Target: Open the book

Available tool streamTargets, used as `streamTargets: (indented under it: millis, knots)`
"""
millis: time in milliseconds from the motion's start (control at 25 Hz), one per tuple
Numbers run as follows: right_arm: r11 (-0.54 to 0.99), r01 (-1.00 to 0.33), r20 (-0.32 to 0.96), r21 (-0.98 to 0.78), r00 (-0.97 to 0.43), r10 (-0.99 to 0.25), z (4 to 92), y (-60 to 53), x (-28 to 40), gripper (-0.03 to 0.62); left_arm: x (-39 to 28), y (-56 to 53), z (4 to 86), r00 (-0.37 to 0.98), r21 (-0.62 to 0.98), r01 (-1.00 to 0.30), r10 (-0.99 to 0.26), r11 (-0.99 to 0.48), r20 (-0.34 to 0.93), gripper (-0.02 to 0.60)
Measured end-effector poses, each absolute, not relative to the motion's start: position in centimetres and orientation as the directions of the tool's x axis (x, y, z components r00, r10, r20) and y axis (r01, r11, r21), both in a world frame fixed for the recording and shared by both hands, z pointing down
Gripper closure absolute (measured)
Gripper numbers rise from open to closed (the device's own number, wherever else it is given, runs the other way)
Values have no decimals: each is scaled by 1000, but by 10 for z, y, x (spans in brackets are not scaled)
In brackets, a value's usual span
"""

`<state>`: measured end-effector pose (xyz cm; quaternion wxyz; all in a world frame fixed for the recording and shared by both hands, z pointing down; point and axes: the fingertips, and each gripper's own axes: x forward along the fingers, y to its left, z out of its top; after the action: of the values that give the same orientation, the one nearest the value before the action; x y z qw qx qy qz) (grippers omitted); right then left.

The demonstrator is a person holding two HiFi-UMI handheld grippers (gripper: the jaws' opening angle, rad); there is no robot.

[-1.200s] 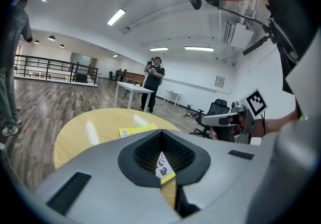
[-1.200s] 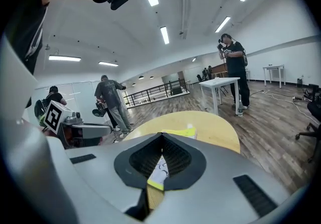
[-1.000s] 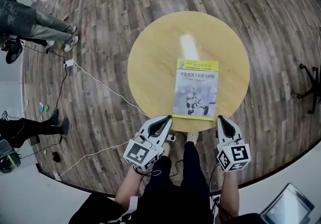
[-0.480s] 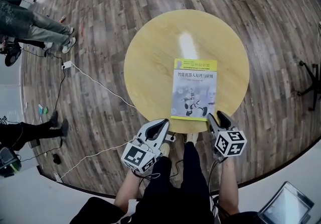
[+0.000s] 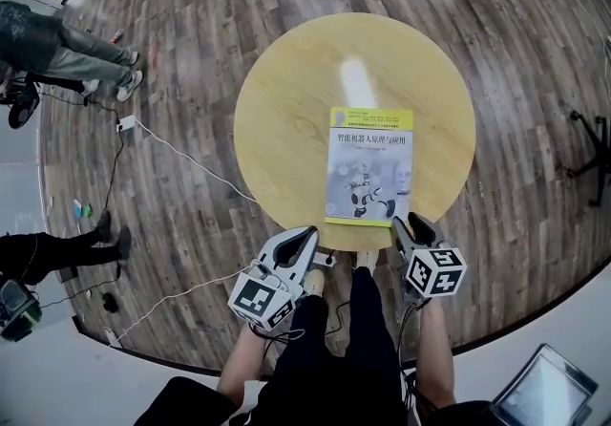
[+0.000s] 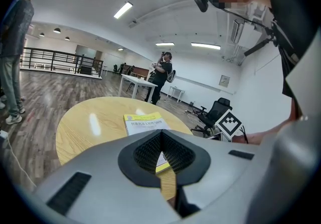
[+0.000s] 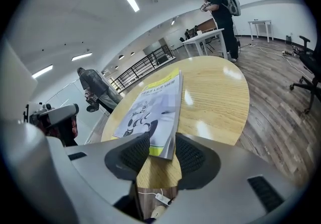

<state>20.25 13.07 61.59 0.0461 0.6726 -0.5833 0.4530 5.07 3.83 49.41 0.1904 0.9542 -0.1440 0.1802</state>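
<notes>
A closed book [image 5: 370,166] with a yellow and grey cover showing a robot lies flat on the round yellow table [image 5: 286,118], near its front edge. My right gripper [image 5: 406,222] is at the book's near right corner, open. In the right gripper view that corner of the book [image 7: 150,107] shows in the gap of my right gripper [image 7: 163,147], and the pads are not pressing on it. My left gripper [image 5: 310,235] hangs just off the table's front edge, left of the book, shut and empty. The left gripper [image 6: 161,135] has the book [image 6: 145,122] beyond it.
A white cable [image 5: 181,157] and a power strip [image 5: 129,121] lie on the wooden floor to the left. People stand at the far left [image 5: 57,42]. An office chair [image 6: 215,112] and a white desk [image 6: 135,85] stand beyond the table. A laptop [image 5: 549,391] sits at the bottom right.
My right gripper has sunk and moved left to the book's near right corner, and its jaws have opened. The left gripper has stayed about where it was.
</notes>
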Motion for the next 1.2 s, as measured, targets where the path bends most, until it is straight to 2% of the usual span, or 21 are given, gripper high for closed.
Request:
streamTargets:
  millis: [120, 160, 520, 880, 1200]
  knots:
    - [-325, -834, 671, -447, -72, -738, 615, 132, 203, 433, 49, 38, 494, 895, 310, -339, -203, -888, 398, 584]
    - [-332, -839, 676, -432, -58, -734, 615, 134, 204, 496, 49, 38, 494, 894, 310, -341, -205, -887, 398, 584]
    - [-353, -862, 701, -365, -5, -713, 612, 137, 209, 563, 44, 35, 494, 892, 310, -353, -218, -883, 395, 584]
    - [-376, -851, 702, -367, 12, -712, 613, 138, 211, 589, 36, 36, 494, 890, 310, -365, -231, -878, 393, 584]
    - [-348, -871, 648, -348, 45, -760, 583, 134, 206, 591, 31, 38, 488, 896, 306, -361, -237, -881, 376, 584]
